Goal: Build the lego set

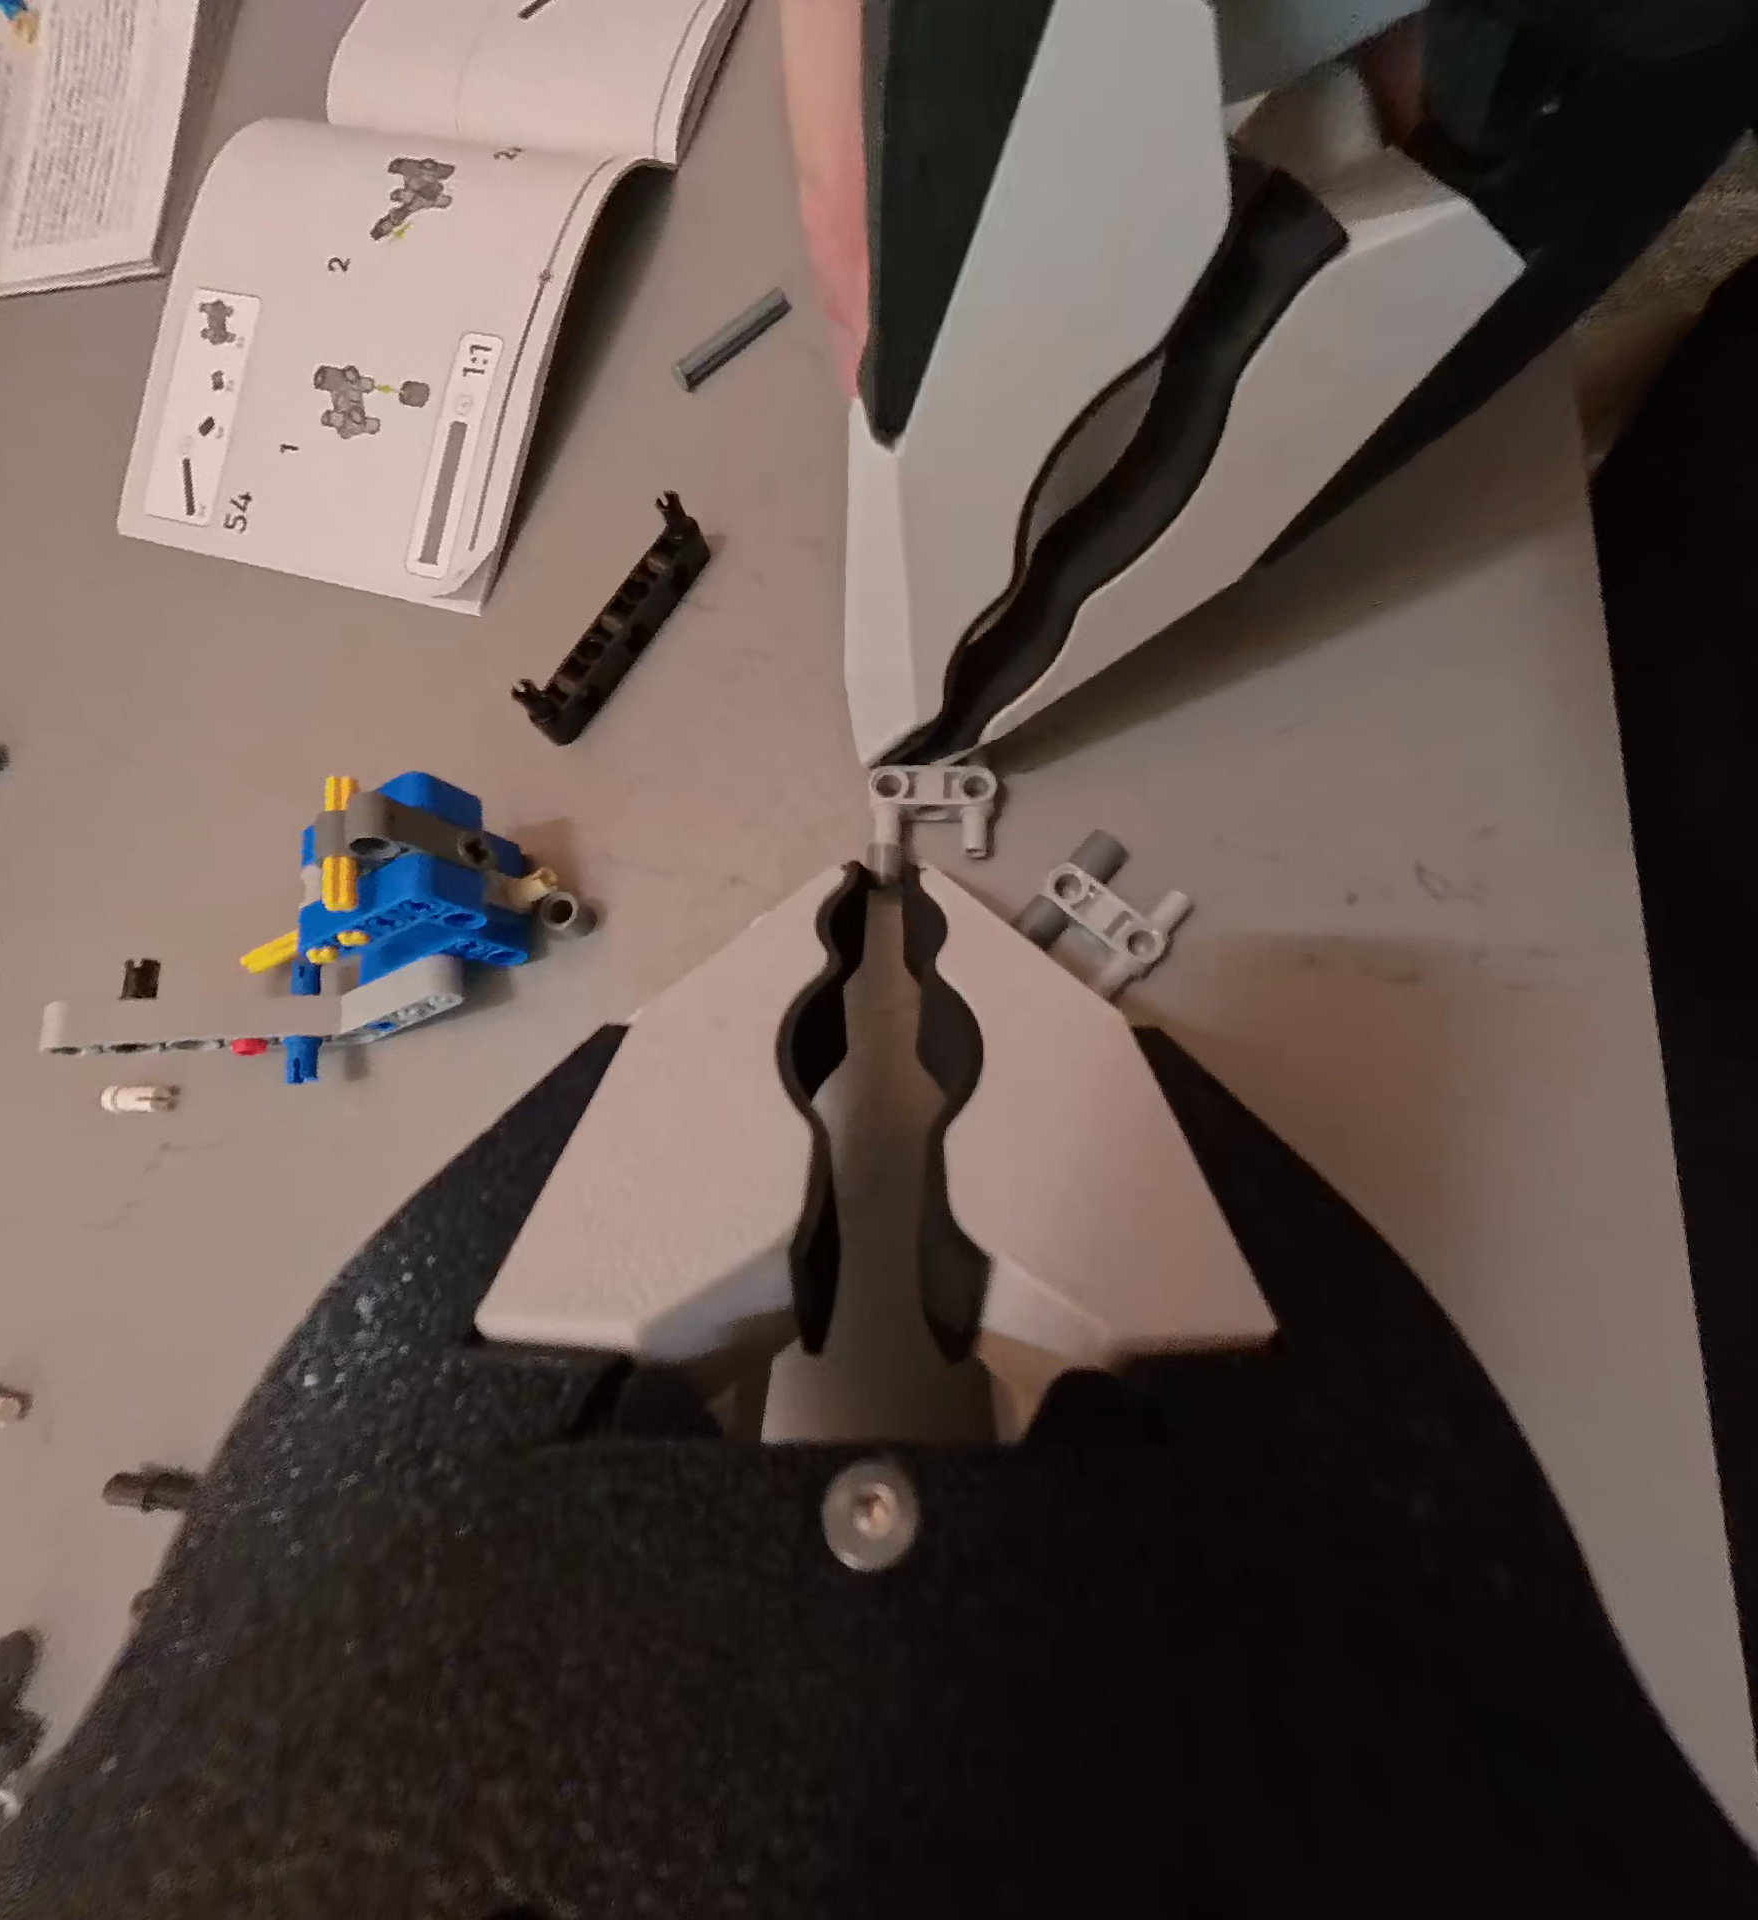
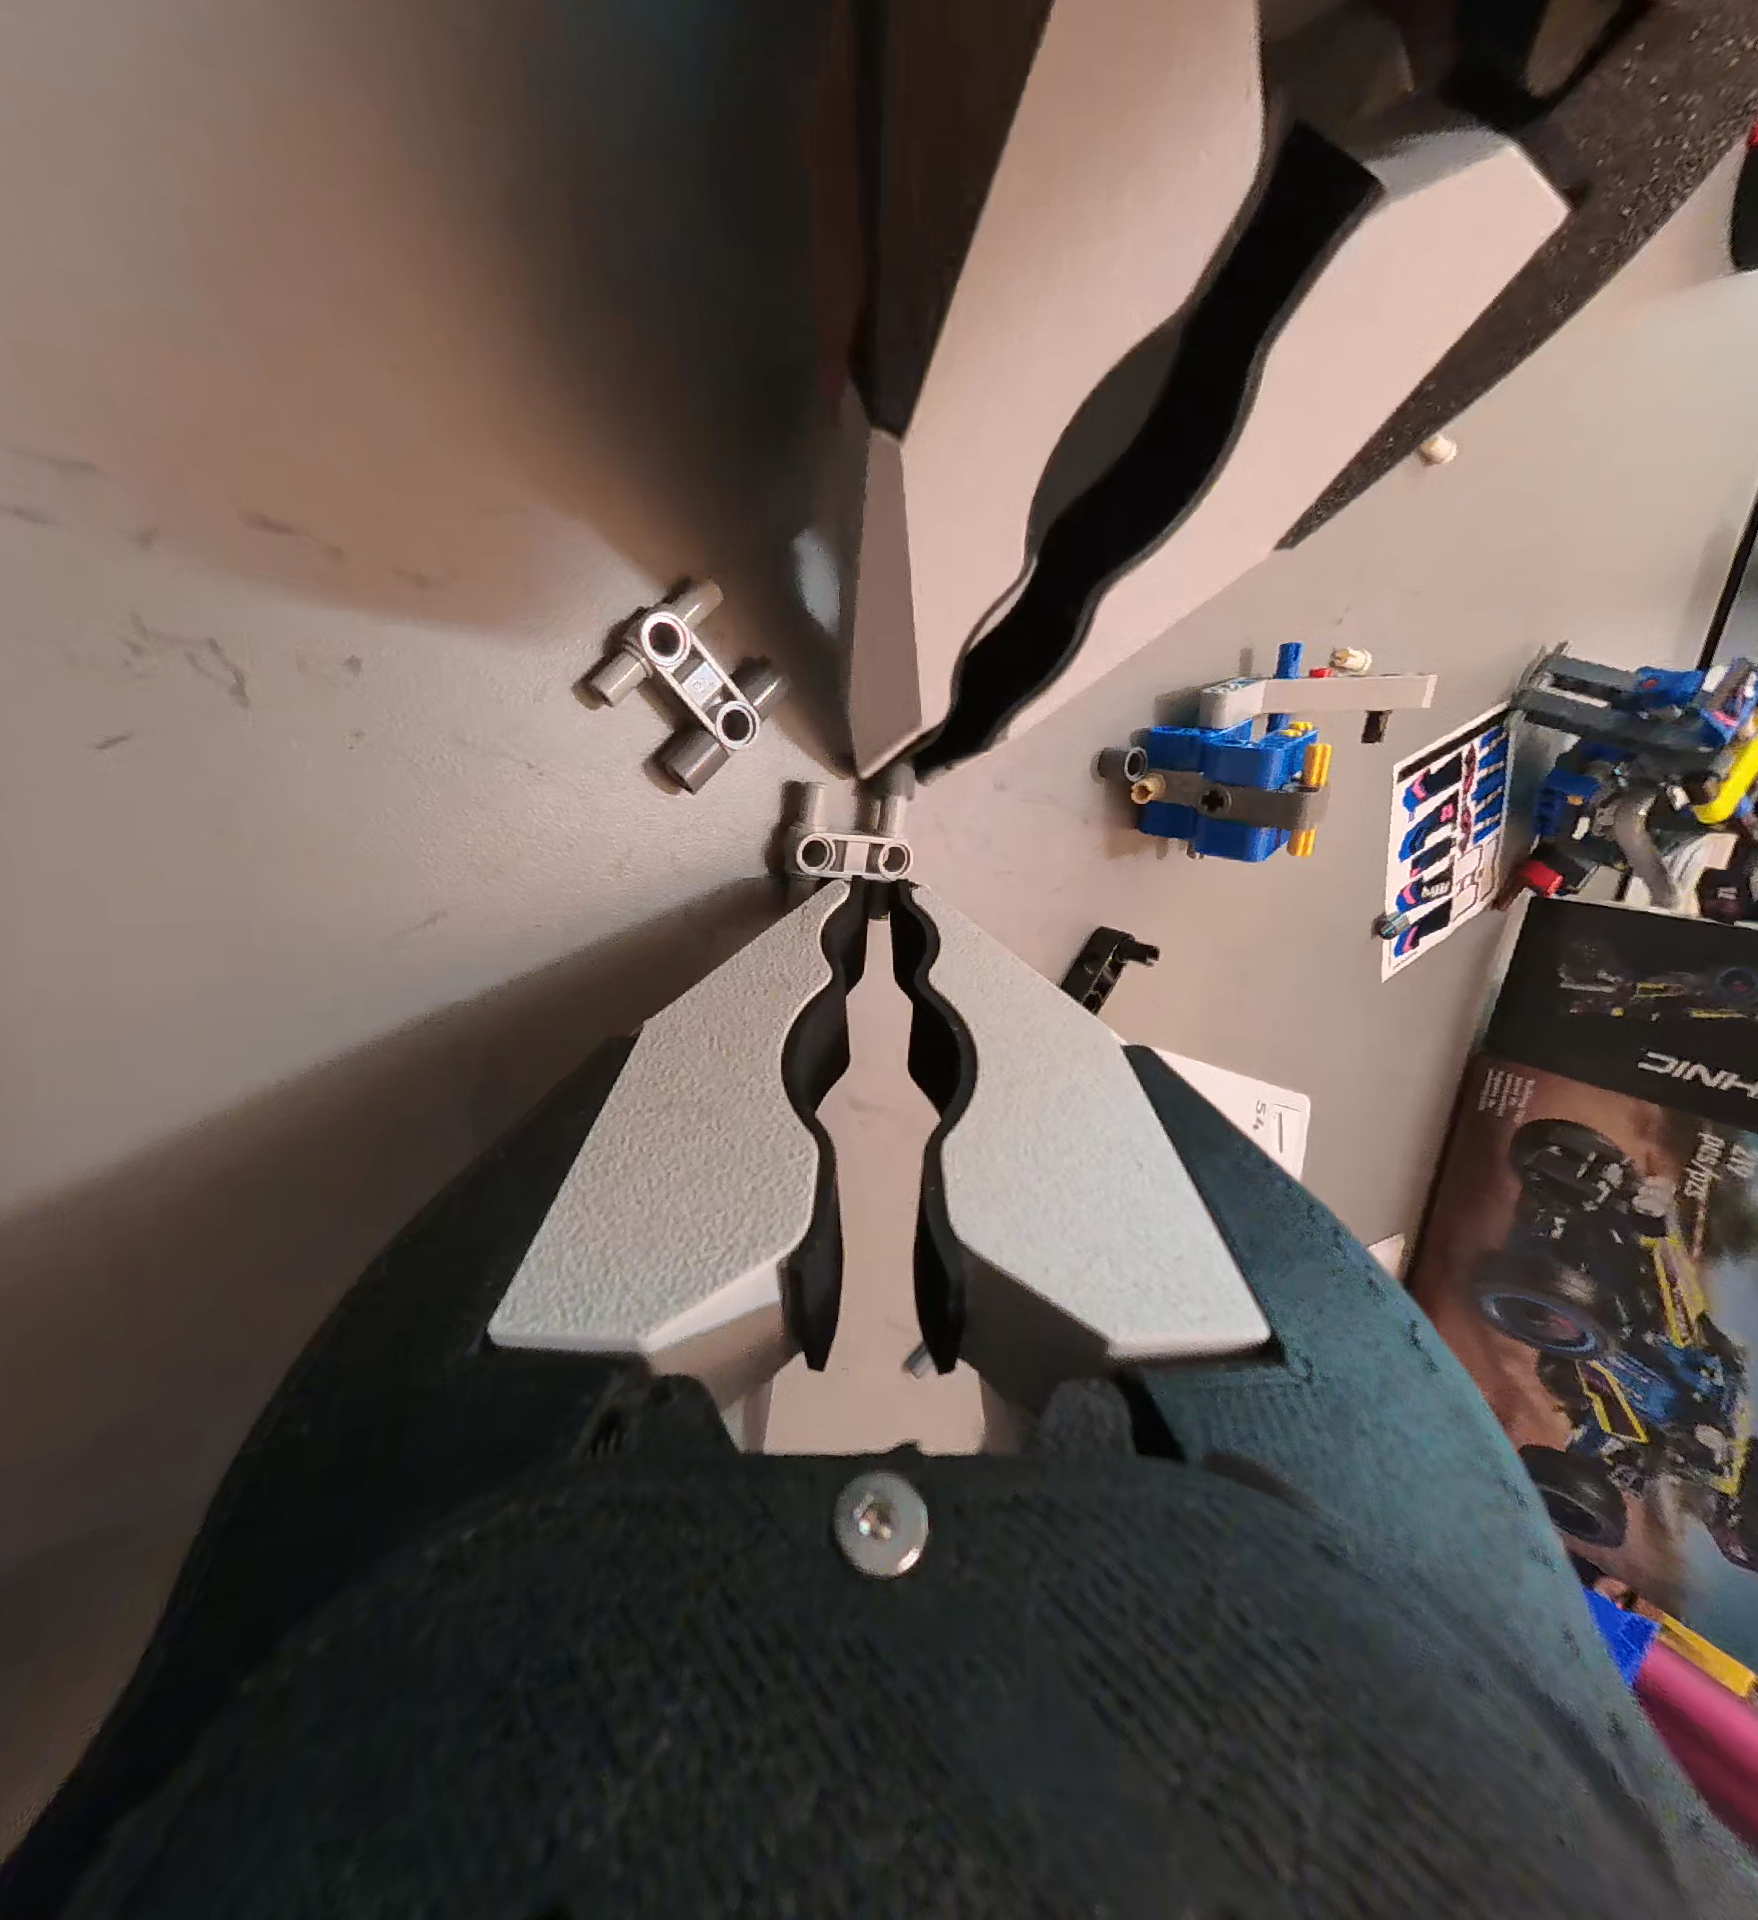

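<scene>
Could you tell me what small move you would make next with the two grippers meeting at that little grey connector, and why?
Probably a short push of the left gripper toward the right gripper: each is shut on an end of the light grey connector, and a darker grey sleeve sits on one pin, seemingly not fully seated. A matching connector lies beside them.

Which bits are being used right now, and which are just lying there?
In use:
- small grey connector, pinched between both tools
- left hand-held gripper
- right hand-held gripper
- open instruction booklet

Lying about:
- second grey connector
- blue sub-assembly
- black beam
- dark grey axle
- sticker sheet
- set box
</scene>
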The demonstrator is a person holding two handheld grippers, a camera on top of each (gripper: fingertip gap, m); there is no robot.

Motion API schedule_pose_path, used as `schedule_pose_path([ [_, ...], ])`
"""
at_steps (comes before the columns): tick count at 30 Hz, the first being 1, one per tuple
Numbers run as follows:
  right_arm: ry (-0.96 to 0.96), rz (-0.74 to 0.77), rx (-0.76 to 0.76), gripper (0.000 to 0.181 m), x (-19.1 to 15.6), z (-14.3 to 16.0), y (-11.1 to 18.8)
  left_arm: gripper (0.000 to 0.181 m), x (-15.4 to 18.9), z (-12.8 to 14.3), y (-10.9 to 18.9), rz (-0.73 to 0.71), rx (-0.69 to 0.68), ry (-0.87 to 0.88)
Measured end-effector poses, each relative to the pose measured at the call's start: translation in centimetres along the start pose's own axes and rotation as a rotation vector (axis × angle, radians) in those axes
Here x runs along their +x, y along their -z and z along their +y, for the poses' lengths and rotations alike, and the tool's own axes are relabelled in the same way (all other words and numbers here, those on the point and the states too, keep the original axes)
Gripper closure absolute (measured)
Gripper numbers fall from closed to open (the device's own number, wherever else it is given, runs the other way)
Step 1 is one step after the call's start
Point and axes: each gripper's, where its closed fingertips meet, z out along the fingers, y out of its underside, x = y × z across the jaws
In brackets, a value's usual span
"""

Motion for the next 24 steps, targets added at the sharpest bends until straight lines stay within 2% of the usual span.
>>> schedule_pose_path([
  [8,-0.013,-0.063,0.024,0.179,0.0,-0.14,-0.07,0.177,0.01,-0.07,-0.02,-0.023,0.013,-0.066],
  [15,0.095,-0.031,-0.078,0.179,-0.03,-0.23,-0.15,0.177,0.09,-0.43,-0.32,-0.064,-0.03,-0.081],
  [19,0.0,-0.045,-0.03,0.179,0.06,-0.12,-0.08,0.177,-0.04,-0.47,-0.45,-0.024,0.012,-0.021],
  [24,-0.109,-0.047,0.03,0.179,0.2,-0.22,-0.04,0.174,0.11,-0.66,0.4,-0.011,0.051,-0.044],
])
